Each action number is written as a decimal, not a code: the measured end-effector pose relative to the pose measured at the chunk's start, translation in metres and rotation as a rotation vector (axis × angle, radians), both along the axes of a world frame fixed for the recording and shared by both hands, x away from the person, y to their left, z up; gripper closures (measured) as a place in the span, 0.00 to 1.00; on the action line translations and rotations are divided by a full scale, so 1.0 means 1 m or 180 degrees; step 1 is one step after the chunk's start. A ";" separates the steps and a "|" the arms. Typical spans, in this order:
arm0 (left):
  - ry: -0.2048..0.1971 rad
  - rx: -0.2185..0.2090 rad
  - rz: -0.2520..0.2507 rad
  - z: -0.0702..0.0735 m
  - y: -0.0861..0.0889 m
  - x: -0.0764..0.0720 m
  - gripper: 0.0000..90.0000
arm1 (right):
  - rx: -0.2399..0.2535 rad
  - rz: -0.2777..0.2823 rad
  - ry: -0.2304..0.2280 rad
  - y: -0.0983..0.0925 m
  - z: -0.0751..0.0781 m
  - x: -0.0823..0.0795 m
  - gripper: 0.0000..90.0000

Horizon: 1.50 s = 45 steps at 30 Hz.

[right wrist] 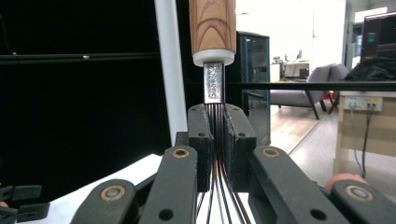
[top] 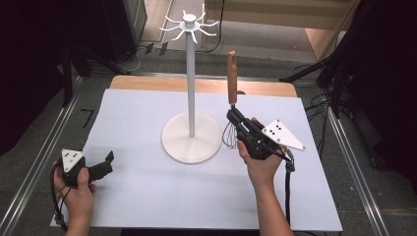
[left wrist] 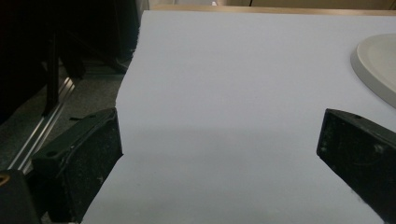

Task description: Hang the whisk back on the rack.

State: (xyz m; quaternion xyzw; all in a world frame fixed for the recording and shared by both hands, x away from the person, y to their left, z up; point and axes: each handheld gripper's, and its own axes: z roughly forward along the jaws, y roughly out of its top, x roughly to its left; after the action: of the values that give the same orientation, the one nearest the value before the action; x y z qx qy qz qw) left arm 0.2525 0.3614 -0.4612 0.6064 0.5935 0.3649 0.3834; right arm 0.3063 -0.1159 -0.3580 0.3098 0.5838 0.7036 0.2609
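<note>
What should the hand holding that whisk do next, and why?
Probably lift the whisk higher, toward the hooks atop the white stand. The right gripper is shut on its wires with the wooden handle upright, but the handle's top sits well below those hooks.

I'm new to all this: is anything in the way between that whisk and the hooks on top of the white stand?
Nothing visible. The right gripper holds the whisk upright by its wires, just right of the stand's pole. The space up to the hooks is open.
</note>
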 end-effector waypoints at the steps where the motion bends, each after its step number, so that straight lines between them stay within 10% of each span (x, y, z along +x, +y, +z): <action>1: -0.0002 0.0004 -0.0005 0.000 0.000 0.000 0.01 | -0.0001 0.0008 -0.0019 0.001 0.001 0.000 0.94; 45: -0.0009 -0.0023 -0.0006 0.000 0.001 0.000 0.01 | 0.0170 0.0320 -0.0189 0.022 0.033 0.028 0.94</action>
State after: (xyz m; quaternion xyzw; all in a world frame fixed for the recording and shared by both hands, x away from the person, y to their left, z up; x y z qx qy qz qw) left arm 0.2530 0.3621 -0.4615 0.6050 0.5937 0.3632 0.3867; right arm 0.3346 -0.0940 -0.3251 0.2659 0.5717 0.7400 0.2341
